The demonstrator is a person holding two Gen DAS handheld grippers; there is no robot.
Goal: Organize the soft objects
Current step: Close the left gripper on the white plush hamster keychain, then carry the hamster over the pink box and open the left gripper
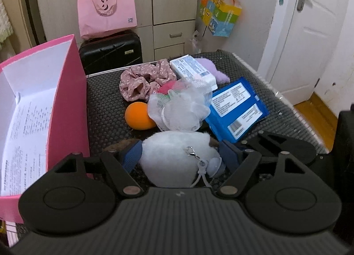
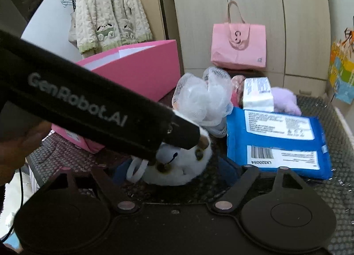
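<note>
The big pink cardboard box [image 1: 66, 91] stands open at nine o'clock on the dark bumpy counter [image 1: 106, 108]. I think the soft things go in there, and it looks empty of toys so far.

The flat blue plastic pack with white labels [image 1: 236, 108] lies at two o'clock. Next to it sits the white net bath puff [image 1: 181, 108], with the small orange ball [image 1: 138, 118] touching it at ten o'clock.

The round white fluffy plush toy with a metal clip [image 1: 177, 157] is closest, right at the bottom middle. The left gripper [image 1: 180, 155] has its blue fingers [image 1: 132, 157] on both sides of the toy, touching its fur, but I cannot tell if they squeeze yet.

The right gripper [image 2: 174, 170] is open near the same toy, holding nothing.

The step looks like grabbing the plush toy. Next, the left fingers need to squeeze gently, lift, and swing toward nine o'clock to the box.
</note>
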